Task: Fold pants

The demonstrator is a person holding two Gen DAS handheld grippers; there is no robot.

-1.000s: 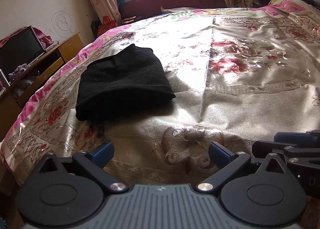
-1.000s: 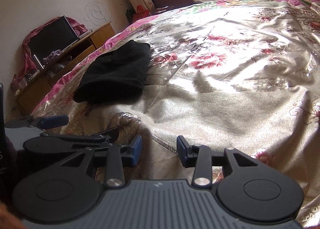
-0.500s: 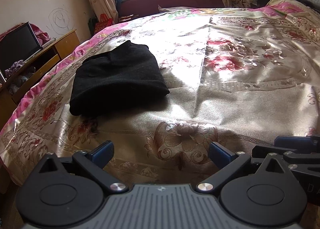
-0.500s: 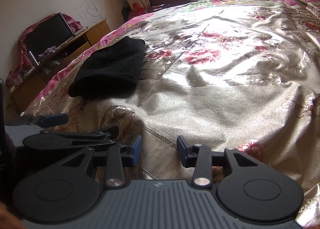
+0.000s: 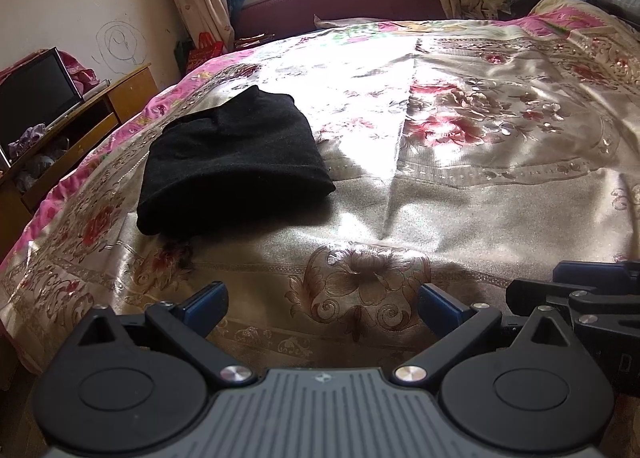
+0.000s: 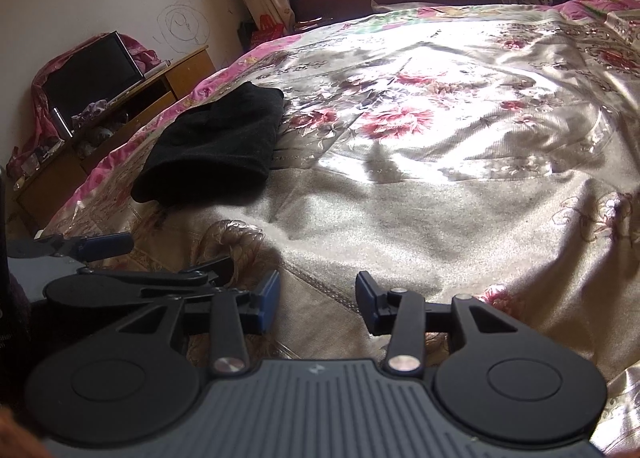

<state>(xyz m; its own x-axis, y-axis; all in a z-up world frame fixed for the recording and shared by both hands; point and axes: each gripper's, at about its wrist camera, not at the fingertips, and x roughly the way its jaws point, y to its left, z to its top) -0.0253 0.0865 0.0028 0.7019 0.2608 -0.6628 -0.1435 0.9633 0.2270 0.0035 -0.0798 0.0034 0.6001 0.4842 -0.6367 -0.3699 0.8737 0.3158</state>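
Right, here's where I stand. The pants (image 5: 236, 162) lie on the bedspread (image 5: 460, 194) as a compact black bundle, layers stacked, a rounded fold edge facing me, toward the left side of the bed and nearer the edge where the wooden TV stand (image 5: 80, 114) sits. From the right wrist view the same bundle (image 6: 216, 150) looks tidy, no leg trailing out that I can make out (the black cloth swallows detail, so I can't count the layers).

My left gripper (image 5: 322, 300) hangs over the near edge of the bed with its jaws wide and nothing between them, only the flower pattern of the cover beneath. My right gripper (image 6: 318, 300) sits just beside it; its jaws are narrower and opening at this moment, and there's nothing between them either. Both are well apart from the pants, neither touching cloth.

So my read: the folding looks done, or very nearly. The bundle is small, squared off on the sides and resting free of both tools. What could be left, if anything, is a last neatening of the near edge or a nudge to square it up. From here I'd judge this as the end of the job, hands clear.
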